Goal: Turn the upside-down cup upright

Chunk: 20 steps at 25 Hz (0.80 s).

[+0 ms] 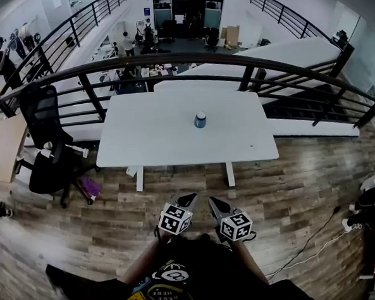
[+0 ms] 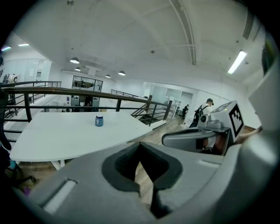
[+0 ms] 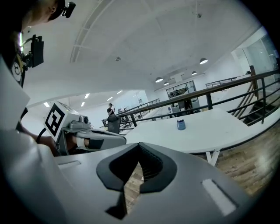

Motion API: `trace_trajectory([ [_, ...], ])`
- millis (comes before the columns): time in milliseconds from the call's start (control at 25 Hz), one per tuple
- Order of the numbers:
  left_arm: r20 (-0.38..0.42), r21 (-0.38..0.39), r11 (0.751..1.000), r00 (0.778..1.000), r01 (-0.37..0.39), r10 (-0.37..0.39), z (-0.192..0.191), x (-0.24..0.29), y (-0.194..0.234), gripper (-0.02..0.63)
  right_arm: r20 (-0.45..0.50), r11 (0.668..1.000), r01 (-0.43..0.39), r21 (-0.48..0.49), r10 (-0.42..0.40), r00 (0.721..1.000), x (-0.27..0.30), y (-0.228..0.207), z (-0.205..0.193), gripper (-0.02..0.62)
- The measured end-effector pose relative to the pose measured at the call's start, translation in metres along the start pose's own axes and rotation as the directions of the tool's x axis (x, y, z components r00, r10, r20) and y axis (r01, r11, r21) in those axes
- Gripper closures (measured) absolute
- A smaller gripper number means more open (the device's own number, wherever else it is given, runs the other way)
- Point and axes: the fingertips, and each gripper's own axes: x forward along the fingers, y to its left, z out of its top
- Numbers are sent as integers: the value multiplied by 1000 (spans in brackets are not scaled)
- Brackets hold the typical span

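Note:
A small blue cup [image 1: 200,119] stands alone on the white table [image 1: 161,141], right of its middle; its white end faces up. It also shows far off in the left gripper view [image 2: 99,120] and the right gripper view [image 3: 180,124]. My left gripper [image 1: 189,197] and right gripper [image 1: 212,201] hang side by side over the wooden floor, well short of the table's near edge. Both are shut with nothing between their jaws. Each gripper camera sees the other gripper beside it.
A black office chair [image 1: 48,148] stands at the table's left end. A curved black railing [image 1: 188,63] runs behind the table, with a lower floor beyond it. Cables and bags [image 1: 368,208] lie on the floor at the right. People stand far back left.

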Motion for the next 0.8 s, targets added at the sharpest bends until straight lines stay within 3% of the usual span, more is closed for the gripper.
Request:
trace_trajectory([
  [480,46,-27,1000,999,13,-12,8,-17,39,603,18,990,137,36,-138,990,22,-20,8,597],
  [600,68,-56,997,997,46,-42,5,-18,40,603,29,993,110,47,-112,993,30,-4,7,597],
  [800,56,-49,998,998,43,-40,1,-13,50,603,18,996,-12,92,10,1000,48,22,-2,597],
])
